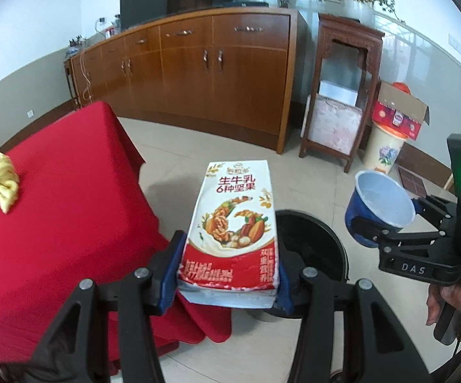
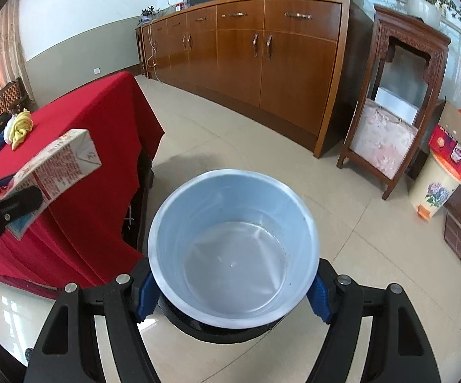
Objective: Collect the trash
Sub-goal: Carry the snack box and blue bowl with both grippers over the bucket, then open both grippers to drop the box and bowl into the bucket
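Both clamped: carton [image 1: 230, 223] between left fingers [image 1: 170, 274], cup [image 2: 233, 242] right.

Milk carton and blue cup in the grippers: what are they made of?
Milk carton: coated paperboard by the look, glossy print, folded and creased end flaps. Blue cup: probably thin plastic or coated paper, smooth pale lining with a soft sheen, thin rim; can't settle which.

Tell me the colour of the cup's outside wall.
Dark blue; the cup shows it best in the left wrist view.
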`<state>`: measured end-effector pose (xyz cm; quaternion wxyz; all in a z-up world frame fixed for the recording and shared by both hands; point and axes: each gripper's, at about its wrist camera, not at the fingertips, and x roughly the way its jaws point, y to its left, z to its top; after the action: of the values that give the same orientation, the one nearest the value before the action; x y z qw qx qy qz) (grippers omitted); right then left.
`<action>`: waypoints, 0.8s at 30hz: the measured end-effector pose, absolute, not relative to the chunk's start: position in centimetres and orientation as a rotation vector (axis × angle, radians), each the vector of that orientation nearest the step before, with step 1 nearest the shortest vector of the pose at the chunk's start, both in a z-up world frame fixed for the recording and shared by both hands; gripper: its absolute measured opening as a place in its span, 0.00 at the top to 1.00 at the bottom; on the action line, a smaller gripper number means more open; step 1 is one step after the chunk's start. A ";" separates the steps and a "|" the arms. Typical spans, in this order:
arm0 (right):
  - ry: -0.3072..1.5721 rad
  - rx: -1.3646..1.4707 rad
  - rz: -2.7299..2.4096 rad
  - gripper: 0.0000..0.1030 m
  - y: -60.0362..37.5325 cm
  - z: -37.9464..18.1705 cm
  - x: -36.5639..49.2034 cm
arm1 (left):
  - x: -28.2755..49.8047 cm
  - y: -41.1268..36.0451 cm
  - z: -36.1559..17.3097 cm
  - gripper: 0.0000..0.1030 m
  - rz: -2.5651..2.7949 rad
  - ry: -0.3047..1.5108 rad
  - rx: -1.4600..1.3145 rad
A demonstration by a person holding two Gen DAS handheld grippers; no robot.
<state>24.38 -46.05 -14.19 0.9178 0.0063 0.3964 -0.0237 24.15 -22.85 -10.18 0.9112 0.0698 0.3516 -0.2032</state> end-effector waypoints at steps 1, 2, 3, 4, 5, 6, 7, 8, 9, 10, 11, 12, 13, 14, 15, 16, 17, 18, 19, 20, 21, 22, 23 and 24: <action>0.821 0.011 -0.046 0.26 -46.2 -14.5 24.4 | 24.2 -23.3 -10.7 0.50 -0.426 0.738 0.144; 0.832 0.006 -0.045 0.26 -46.3 -15.1 24.5 | 24.2 -23.7 -11.1 0.50 -0.430 0.747 0.144; 0.844 0.005 -0.044 0.26 -46.6 -15.8 24.7 | 24.2 -24.1 -11.5 0.50 -0.436 0.756 0.147; 0.854 0.010 -0.040 0.26 -46.8 -16.3 24.8 | 24.2 -24.4 -11.7 0.50 -0.440 0.763 0.149; 0.861 0.011 -0.040 0.26 -47.1 -16.8 24.9 | 24.3 -24.7 -12.1 0.50 -0.446 0.772 0.151; 0.872 0.009 -0.043 0.26 -47.4 -17.3 25.0 | 24.3 -25.3 -12.6 0.50 -0.455 0.781 0.159; 0.882 0.014 -0.040 0.26 -47.7 -17.9 25.1 | 24.4 -25.7 -12.8 0.50 -0.460 0.787 0.163; 0.887 0.016 -0.038 0.26 -47.9 -18.2 25.1 | 24.6 -26.1 -13.1 0.50 -0.470 0.795 0.168; 0.899 0.015 -0.038 0.26 -48.2 -18.9 25.2 | 24.7 -26.7 -13.7 0.50 -0.477 0.805 0.176; 0.912 0.013 -0.034 0.26 -48.4 -19.4 25.4 | 24.9 -27.0 -14.0 0.50 -0.481 0.813 0.181; 0.923 0.010 -0.027 0.26 -48.5 -20.0 25.6 | 25.1 -27.3 -14.3 0.50 -0.485 0.822 0.185; 0.936 0.003 -0.021 0.26 -48.7 -20.6 25.9 | 25.4 -27.8 -14.8 0.50 -0.492 0.835 0.188; 0.947 -0.002 -0.013 0.26 -48.8 -21.3 26.2 | 25.6 -28.0 -15.1 0.50 -0.493 0.841 0.190; 0.956 -0.005 -0.004 0.26 -48.9 -21.8 26.5 | 25.8 -28.5 -15.5 0.50 -0.497 0.849 0.195; 0.964 -0.013 0.003 0.26 -48.8 -22.3 26.8 | 26.1 -28.8 -15.8 0.50 -0.507 0.859 0.196; 0.973 -0.024 0.007 0.26 -48.8 -22.9 27.1 | 26.2 -29.0 -16.1 0.49 -0.518 0.869 0.194; 0.987 -0.029 0.021 0.26 -48.9 -23.6 27.5 | 26.5 -29.3 -16.5 0.49 -0.535 0.887 0.192; 0.999 -0.034 0.037 0.25 -48.8 -24.1 27.8 | 26.9 -29.8 -17.0 0.45 -0.550 0.911 0.188; 1.011 -0.060 0.048 0.25 -48.7 -25.0 28.2 | 27.2 -29.9 -17.3 0.28 -0.545 0.924 0.192; 1.020 -0.077 0.044 0.25 -48.8 -25.7 28.3 | 27.5 -29.9 -17.4 0.18 -0.527 0.922 0.201; 1.033 -0.082 0.028 0.17 -49.0 -26.5 28.5 | 27.6 -29.6 -17.3 0.02 -0.485 0.902 0.211; 1.043 -0.081 0.017 0.08 -49.3 -27.0 28.4 | 27.5 -29.1 -17.1 0.00 -0.461 0.886 0.203; 1.053 -0.084 0.003 0.00 -49.6 -27.5 28.3 | 27.5 -28.5 -16.8 0.00 -0.444 0.877 0.187; 1.062 -0.084 -0.009 0.00 -49.9 -27.8 28.2 | 27.4 -27.9 -16.6 0.00 -0.428 0.875 0.173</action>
<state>28.21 -49.95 -27.78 0.8614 -0.0399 0.5063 -0.0044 27.43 -27.93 -16.62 0.8802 0.0830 0.4197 -0.2053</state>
